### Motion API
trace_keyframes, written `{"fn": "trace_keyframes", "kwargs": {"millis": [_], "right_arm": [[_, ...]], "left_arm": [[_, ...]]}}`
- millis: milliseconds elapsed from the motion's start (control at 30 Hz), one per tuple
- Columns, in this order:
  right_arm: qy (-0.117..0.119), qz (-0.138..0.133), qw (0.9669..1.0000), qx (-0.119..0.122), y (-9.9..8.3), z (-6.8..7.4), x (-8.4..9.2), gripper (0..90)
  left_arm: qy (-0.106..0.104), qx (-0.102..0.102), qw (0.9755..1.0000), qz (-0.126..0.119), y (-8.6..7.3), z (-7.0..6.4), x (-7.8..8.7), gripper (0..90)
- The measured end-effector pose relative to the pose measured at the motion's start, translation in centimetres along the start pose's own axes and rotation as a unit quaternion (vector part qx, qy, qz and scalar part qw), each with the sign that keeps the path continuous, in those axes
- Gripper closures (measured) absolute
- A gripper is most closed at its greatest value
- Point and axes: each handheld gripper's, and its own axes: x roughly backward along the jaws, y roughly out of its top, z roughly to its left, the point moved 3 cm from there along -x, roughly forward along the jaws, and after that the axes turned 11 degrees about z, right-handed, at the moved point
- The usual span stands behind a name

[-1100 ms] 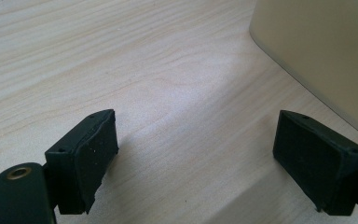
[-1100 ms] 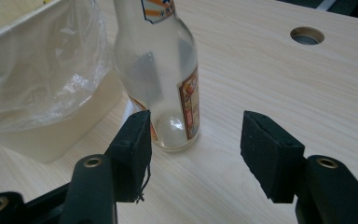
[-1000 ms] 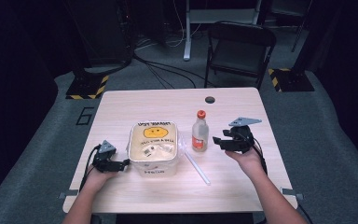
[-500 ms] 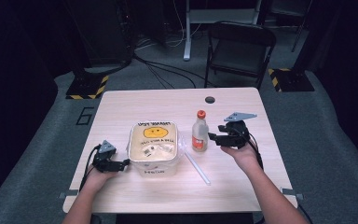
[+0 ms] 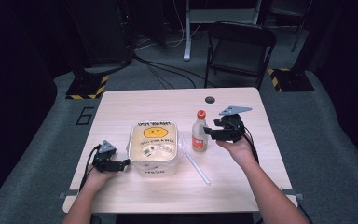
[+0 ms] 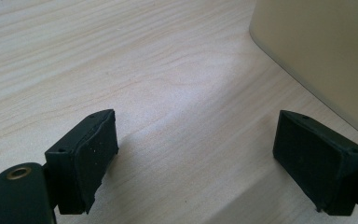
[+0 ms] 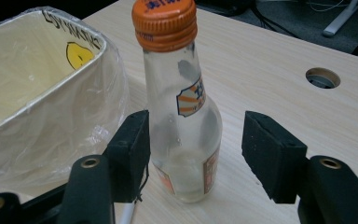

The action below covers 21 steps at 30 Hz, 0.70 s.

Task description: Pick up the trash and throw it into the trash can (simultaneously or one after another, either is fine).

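Light wood table point(image 5: 135, 102), dark room, one folding chair point(image 5: 239, 49) at 12 o'clock behind it. One cream tub point(image 5: 152, 149) with a smiley face, plastic-lined per right gripper view. One clear bottle point(image 7: 182, 116), orange cap, upright just at the tub's 3 o'clock. One straw point(image 5: 196, 167). Right gripper point(image 7: 193, 149): jaws apart, bottle between, left jaw close. Left gripper point(image 6: 193, 158): jaws apart over bare wood, at tub's 9 o'clock.

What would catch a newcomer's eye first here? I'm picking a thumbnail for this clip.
The clear glass bottle with its orange cap stands upright between the open jaws of the right gripper, right of the table's middle. Beside it sits a cream bin with a yellow smiley face, lined with clear plastic.
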Motion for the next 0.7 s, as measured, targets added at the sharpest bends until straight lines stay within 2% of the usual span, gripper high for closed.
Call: {"fn": "trace_keyframes", "kwargs": {"millis": [400,700], "right_arm": [[0.003,-0.010,0.9999,0.002,1.7,0.4,-0.2,41.1],[0.005,-0.011,0.9998,0.016,2.6,0.9,-0.7,45.7]], "left_arm": [[0.000,0.000,1.0000,-0.001,0.0,0.0,0.0,13.6],[0.001,-0.001,1.0000,-0.001,0.0,0.0,0.0,13.6]]}}
